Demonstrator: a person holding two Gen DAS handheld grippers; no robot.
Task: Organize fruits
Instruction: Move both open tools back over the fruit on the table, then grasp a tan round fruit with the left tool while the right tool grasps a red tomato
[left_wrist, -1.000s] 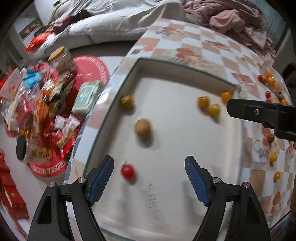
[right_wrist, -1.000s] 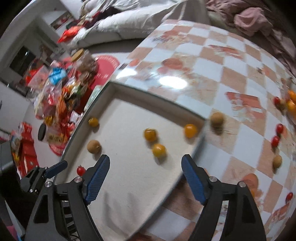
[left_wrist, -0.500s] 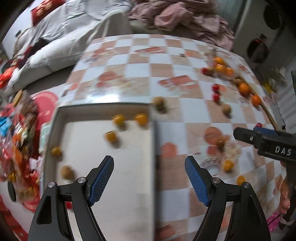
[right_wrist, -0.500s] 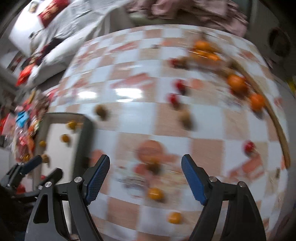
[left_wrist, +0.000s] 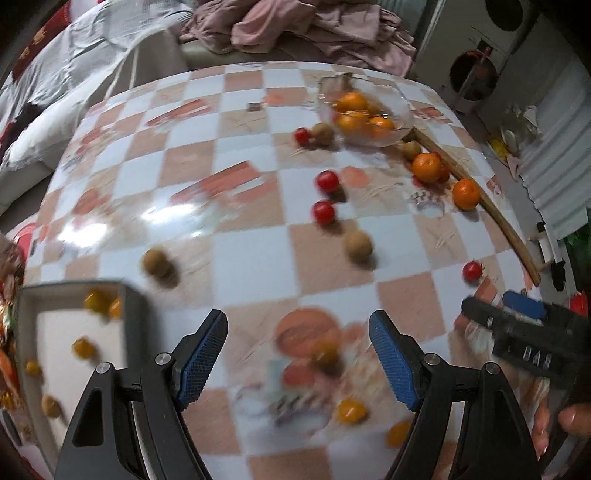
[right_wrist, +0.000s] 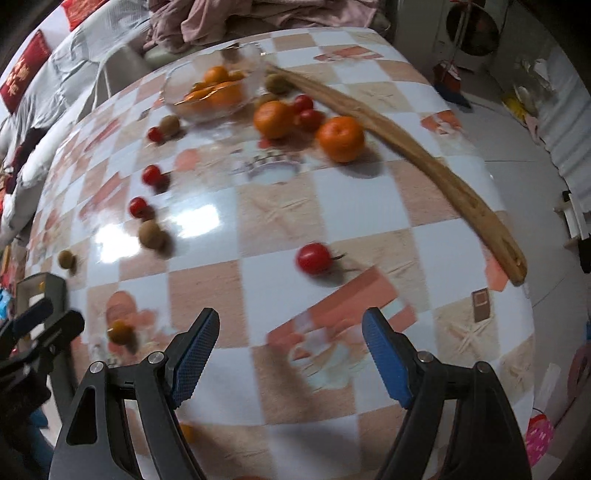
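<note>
My left gripper (left_wrist: 297, 350) is open and empty above the checkered table, right of the grey tray (left_wrist: 135, 325), which holds several small yellow and brown fruits. My right gripper (right_wrist: 290, 345) is open and empty, hovering just short of a red cherry tomato (right_wrist: 314, 257). Loose fruit lies scattered: red tomatoes (left_wrist: 324, 212), brown longans (left_wrist: 357, 243), two oranges (right_wrist: 340, 138) and small yellow fruits (left_wrist: 351, 410). A glass bowl (left_wrist: 400, 127) at the far side holds oranges. The right gripper also shows at the right of the left wrist view (left_wrist: 517, 317).
A long wooden stick (right_wrist: 424, 162) lies along the table's right edge. A sofa with a grey cover and pink clothes (left_wrist: 295, 26) stands behind the table. Snack packets lie on the floor to the left (left_wrist: 7, 280). The table edge drops off at right.
Both grippers have swung right, from over the tray to over the open table with the scattered fruit. Both stay open and empty.
</note>
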